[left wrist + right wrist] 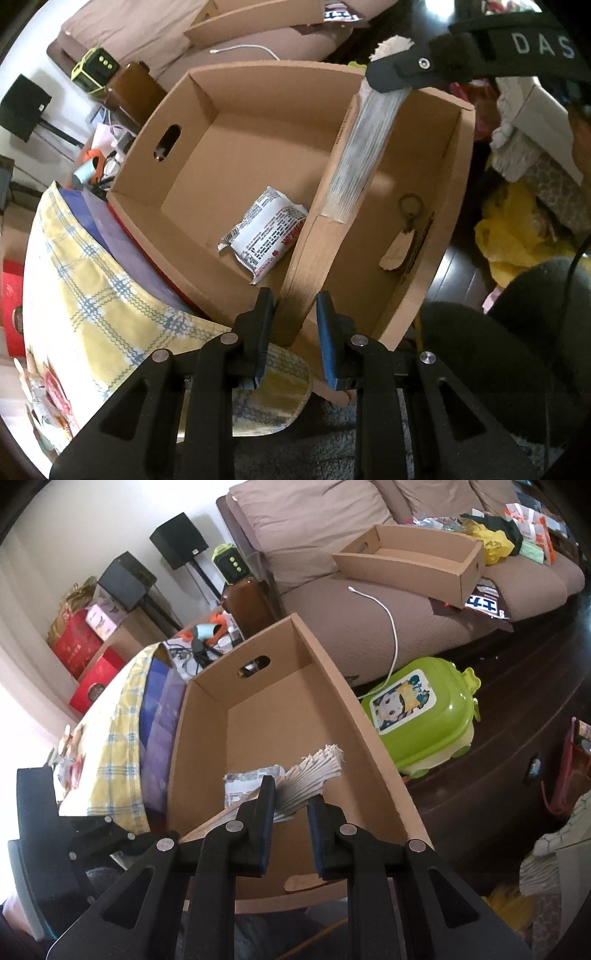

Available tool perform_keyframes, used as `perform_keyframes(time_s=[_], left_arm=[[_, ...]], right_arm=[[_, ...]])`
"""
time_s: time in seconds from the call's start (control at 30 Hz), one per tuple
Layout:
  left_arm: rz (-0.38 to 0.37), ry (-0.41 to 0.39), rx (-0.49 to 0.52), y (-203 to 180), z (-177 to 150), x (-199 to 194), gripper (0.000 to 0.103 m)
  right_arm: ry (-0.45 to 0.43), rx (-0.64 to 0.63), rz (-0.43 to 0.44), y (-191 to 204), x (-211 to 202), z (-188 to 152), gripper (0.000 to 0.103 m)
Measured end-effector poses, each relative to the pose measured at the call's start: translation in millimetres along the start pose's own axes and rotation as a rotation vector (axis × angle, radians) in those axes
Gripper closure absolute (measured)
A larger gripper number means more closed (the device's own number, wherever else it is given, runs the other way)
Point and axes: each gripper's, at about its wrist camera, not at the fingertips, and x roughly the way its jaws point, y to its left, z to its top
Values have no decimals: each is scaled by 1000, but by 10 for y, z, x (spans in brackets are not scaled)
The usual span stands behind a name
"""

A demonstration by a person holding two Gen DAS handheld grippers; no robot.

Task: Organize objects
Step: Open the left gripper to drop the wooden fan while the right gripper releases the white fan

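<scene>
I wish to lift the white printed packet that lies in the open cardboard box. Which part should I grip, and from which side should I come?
Take the packet by its crimped end, the thin flat one nearer in the left wrist view. Come from above: it lies flat on the box floor, the walls close the sides, and the cardboard panel stands close beside it.

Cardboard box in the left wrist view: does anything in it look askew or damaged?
Yes. The book lies slanted across the cardboard box, held at its near end by the left gripper and at its far end by the right gripper. A crumpled white packet lies loose on the box floor beside it.
</scene>
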Motion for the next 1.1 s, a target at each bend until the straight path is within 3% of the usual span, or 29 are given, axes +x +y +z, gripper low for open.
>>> perform_keyframes(time_s=[0.2,0.43,1.1], left_arm=[[47,-3,42,-93,5,0,81],[-4,-9,27,-78,92,16,81],[27,34,43,-148,113,139,81]], right_arm=[[0,7,4,-24,6,-5,86],[-10,13,-1,-96,-17,6,86],[21,-18,-38,-105,64,-29,85]])
